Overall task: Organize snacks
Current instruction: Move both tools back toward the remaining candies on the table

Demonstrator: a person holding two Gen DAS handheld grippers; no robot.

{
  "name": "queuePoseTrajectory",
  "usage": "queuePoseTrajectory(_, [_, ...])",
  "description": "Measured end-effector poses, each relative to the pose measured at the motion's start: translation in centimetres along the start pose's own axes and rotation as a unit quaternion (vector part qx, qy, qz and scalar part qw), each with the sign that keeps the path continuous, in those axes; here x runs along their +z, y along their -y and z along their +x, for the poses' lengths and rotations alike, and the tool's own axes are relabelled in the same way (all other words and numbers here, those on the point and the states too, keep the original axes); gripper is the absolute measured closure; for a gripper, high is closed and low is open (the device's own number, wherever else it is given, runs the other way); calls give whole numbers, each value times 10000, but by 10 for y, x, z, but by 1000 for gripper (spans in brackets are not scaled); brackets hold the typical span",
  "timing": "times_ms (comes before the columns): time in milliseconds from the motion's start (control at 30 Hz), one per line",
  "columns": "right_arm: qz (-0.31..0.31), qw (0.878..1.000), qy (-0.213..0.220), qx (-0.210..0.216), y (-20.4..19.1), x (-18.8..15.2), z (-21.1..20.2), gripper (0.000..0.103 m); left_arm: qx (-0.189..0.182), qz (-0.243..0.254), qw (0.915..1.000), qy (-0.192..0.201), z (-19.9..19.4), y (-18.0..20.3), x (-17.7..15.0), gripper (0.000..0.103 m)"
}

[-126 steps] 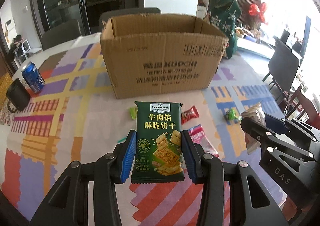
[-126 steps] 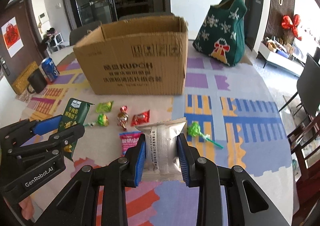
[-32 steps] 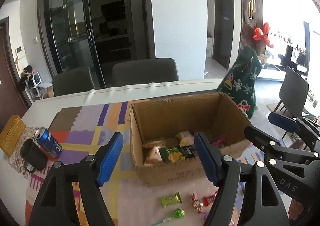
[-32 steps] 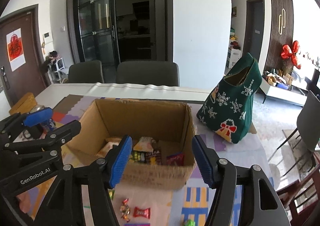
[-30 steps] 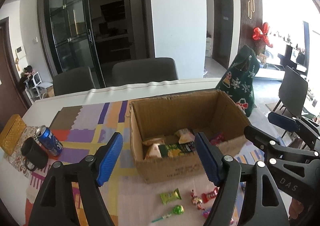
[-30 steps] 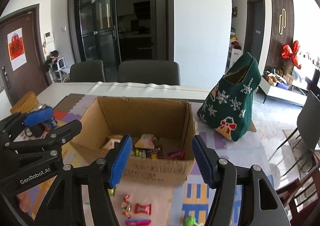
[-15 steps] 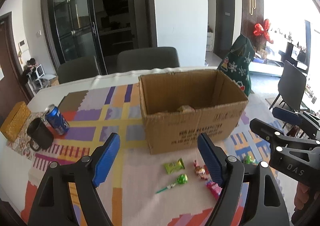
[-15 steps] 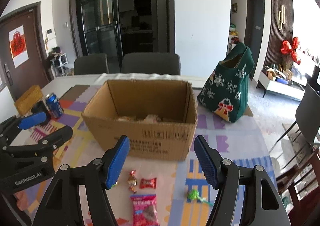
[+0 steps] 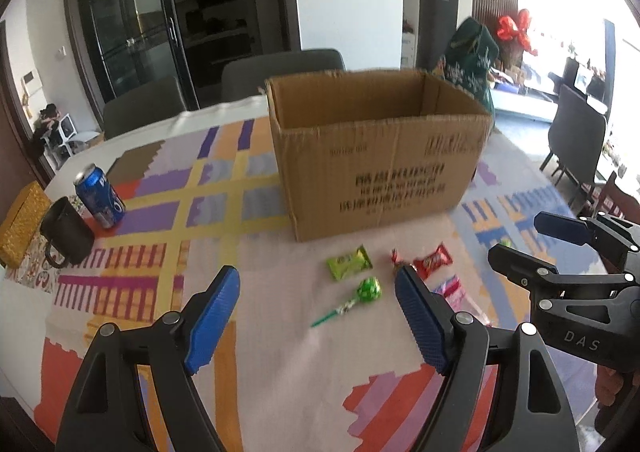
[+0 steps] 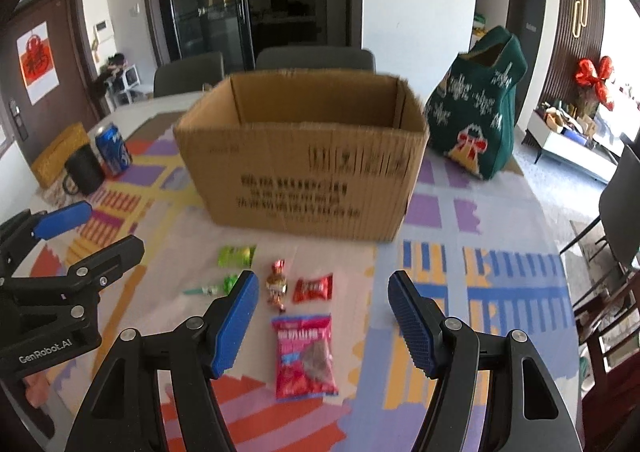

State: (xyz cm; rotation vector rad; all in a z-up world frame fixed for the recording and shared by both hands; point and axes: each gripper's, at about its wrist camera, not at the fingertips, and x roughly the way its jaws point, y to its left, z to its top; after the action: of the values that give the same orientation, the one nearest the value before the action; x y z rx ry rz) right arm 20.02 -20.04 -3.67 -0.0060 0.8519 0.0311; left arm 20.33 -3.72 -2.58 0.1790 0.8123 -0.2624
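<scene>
Dining room, glossy table under a cloth [image 9: 256, 180] patterned in purple, yellow and orange blocks; dark glass doors behind.

Far left: blue soda can [image 9: 99, 196], matte black mug [image 9: 66, 231] just beside it.

Centre: corrugated cardboard box [image 10: 304, 168], open top, printed side facing the cameras; contents not visible from this angle.

Loose snacks lie in front of the box: crinkly green sachet [image 9: 349, 262], round green lollipop [image 9: 370, 289] on a thin stick, twisted foil candy [image 10: 277, 284], small red wrapper [image 10: 313, 287], flat pink bag [image 10: 305, 356].

Left gripper [image 9: 318, 322]: jaws wide apart, empty, lollipop between them but untouched.

Right gripper [image 10: 320, 322]: jaws apart, empty, above the pink bag.

Judgement: next pickups. The lollipop is best pinched at the round head, not the stick; the slippery pink bag across its narrow width.

Right: green knitted bag [image 10: 478, 120], soft, upright.
</scene>
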Motion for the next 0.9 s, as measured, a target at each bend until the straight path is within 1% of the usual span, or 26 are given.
queuePoseTrajectory(200, [-35,9994,-357,22,-6,-19,16,35,-128,321,9992,-180,18,2,-13,23])
queuePoseTrajectory(400, [-17,9973,-727,22,-9,-33,36,35,-362,696,9963,-346,39,3,-17,23])
queuePoseTrajectory(667, [-2,9932,-1162,-32,-10,-47,65,35,-725,822,9917,-676,75,5,-21,23])
queuePoseTrajectory(800, [68,9916,-1292,-67,-8,-50,74,35,-801,907,9893,-820,92,10,-22,23])
queuePoseTrajectory(900, [66,9907,-1356,-90,-7,-51,80,35,-818,978,9881,-859,102,13,-22,24])
